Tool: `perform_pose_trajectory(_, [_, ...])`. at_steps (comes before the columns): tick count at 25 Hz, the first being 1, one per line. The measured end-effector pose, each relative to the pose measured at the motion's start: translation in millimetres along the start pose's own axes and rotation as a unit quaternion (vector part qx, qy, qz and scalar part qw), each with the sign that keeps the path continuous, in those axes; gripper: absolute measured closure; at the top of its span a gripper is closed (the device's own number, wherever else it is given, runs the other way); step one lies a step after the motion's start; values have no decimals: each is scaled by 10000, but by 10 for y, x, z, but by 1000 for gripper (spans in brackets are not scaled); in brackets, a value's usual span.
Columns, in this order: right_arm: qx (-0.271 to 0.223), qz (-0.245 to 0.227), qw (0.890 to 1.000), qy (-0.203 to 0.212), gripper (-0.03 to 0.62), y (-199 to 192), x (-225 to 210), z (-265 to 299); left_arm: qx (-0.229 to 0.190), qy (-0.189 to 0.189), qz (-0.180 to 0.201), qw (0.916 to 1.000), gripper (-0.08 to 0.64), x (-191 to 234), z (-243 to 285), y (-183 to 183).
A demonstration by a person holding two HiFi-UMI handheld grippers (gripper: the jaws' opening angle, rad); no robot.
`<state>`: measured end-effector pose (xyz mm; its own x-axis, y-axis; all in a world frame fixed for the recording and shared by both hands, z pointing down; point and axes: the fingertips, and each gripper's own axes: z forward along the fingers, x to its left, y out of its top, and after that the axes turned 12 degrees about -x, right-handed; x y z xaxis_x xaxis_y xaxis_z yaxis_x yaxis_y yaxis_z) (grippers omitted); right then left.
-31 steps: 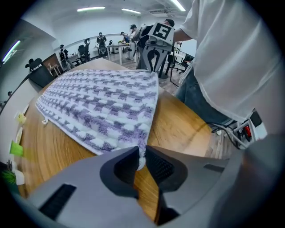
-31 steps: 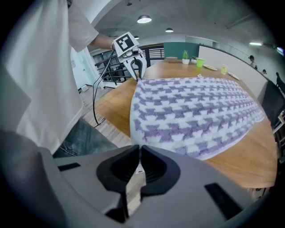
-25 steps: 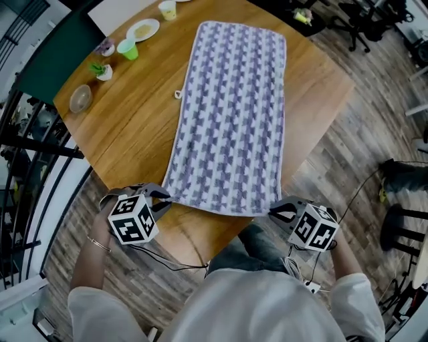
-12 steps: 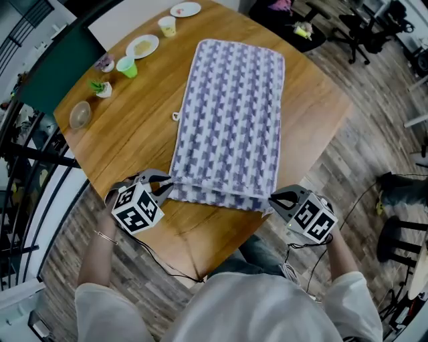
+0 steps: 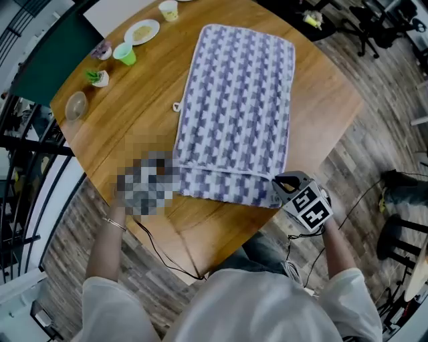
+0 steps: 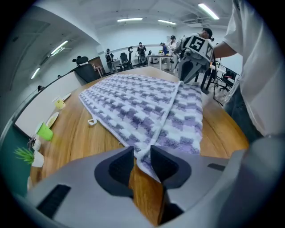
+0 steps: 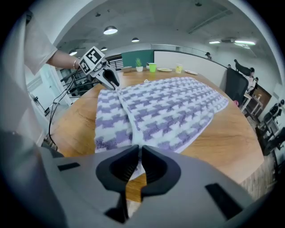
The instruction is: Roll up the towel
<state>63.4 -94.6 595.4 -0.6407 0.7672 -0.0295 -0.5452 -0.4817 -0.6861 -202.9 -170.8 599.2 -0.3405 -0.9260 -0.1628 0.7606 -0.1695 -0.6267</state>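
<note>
I see the purple-and-white checked terry towel (image 5: 234, 100) lying lengthwise on the round wooden table (image 5: 134, 140), running from the near edge toward the far side. Its near end is folded once over onto itself, so the white hem crosses the cloth from left to right just beyond the near crease.

My left gripper (image 6: 142, 153) sits at the left end of that hem. Its jaws have just been opening. They now stand a little apart with the towel's folded corner lying between them, and the pads do not seem to clamp it. In the head view a mosaic patch covers this gripper.

My right gripper (image 7: 140, 153) is at the right end of the hem. Its jaws are drawn almost together and pinch the towel's corner, with white cloth showing in the slit between the pads.

On the far left of the table, well apart from the towel, stand a green cup (image 5: 125, 53), a white plate (image 5: 142, 31), a pale yellow cup (image 5: 168, 9), a small potted plant (image 5: 97, 77) and a clear glass bowl (image 5: 75, 105).
</note>
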Motion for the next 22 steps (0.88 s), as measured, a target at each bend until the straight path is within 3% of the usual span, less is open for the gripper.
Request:
perform_pose_trajectory(6, [-171,277,9976,-614,521,24,-123,-79,-433,360,-551,9969,397,90,-104,86])
perform_pose_trajectory(9, [-297,342,9954,-843,484,28,-146,-231,-664,379,-580,9954,372,58,-271,148])
perform_pose_trajectory(12, [-421,299,9954,-802,466,78,-23,-388,-718,264,-321,9966,351,-80,-484,175])
perform_pose_trajectory(17, [-227,-189,9996,-41,449,-2,498,-388,-117,-588,623,9963,351,-666,-610,1])
perform_pose_trajectory(22, [238,-812,9963,169,437,-233,749,-276,41,-714,795,9943,354,-909,-475,-94])
